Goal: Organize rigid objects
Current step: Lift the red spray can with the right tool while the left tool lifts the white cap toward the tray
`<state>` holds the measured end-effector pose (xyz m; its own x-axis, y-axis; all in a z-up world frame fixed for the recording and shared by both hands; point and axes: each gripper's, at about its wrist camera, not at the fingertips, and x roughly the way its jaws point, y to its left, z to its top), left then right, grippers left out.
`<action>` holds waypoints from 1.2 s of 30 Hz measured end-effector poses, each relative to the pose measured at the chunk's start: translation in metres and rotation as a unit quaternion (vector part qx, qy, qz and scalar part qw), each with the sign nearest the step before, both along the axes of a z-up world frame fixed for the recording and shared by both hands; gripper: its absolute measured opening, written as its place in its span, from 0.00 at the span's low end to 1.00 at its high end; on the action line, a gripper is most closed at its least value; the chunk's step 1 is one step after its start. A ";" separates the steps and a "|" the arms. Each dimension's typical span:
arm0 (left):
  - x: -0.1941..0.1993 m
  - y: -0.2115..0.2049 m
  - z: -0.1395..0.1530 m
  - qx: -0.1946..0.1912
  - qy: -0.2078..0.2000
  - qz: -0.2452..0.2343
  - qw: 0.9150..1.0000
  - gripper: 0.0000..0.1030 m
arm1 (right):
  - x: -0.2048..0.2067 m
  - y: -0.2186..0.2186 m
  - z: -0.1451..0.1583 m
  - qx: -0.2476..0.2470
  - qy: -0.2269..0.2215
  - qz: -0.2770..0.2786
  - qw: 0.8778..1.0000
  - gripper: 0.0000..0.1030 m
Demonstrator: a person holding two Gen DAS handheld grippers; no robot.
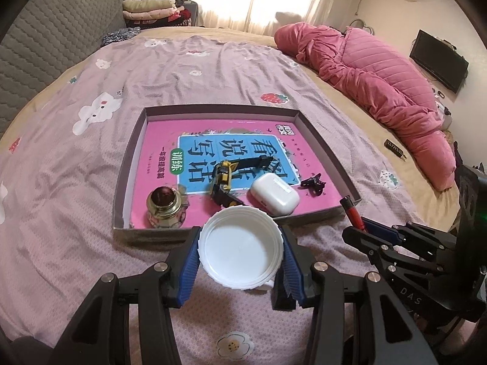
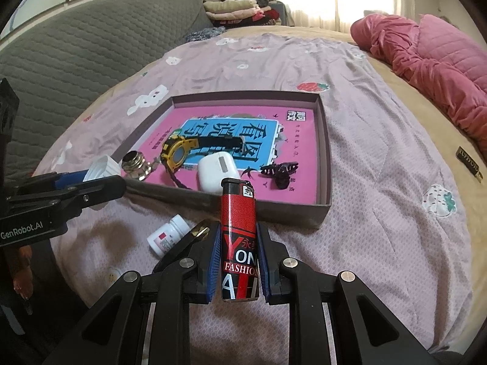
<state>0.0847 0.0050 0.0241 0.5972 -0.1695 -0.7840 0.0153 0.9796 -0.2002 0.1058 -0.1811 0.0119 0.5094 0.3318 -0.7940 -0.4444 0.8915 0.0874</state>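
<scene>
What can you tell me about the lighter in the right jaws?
The lighter is a red, black and white cylinder with a swirl pattern and the printed word FASHION, topped by a black cap. The right gripper holds it upright, blue pads clamped on both sides of its lower half, above the bedspread just short of the tray. Only the pads touch it. In the left wrist view only its red top shows.

The tray's (image 2: 322, 210) far half lay open. Its near half was crowded by watch (image 2: 179, 152), earbud case (image 2: 217, 172), hair clip (image 2: 278, 172) and glass jar (image 2: 135, 164).
</scene>
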 end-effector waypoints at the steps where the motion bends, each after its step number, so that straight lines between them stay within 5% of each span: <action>1: 0.001 -0.001 0.001 -0.001 -0.001 -0.001 1.000 0.48 | 0.002 0.000 0.001 0.001 -0.001 -0.001 1.000 0.22; 36: 0.060 -0.015 0.018 -0.011 -0.022 -0.007 1.000 0.48 | 0.059 -0.006 0.037 0.025 -0.040 -0.034 0.998 0.22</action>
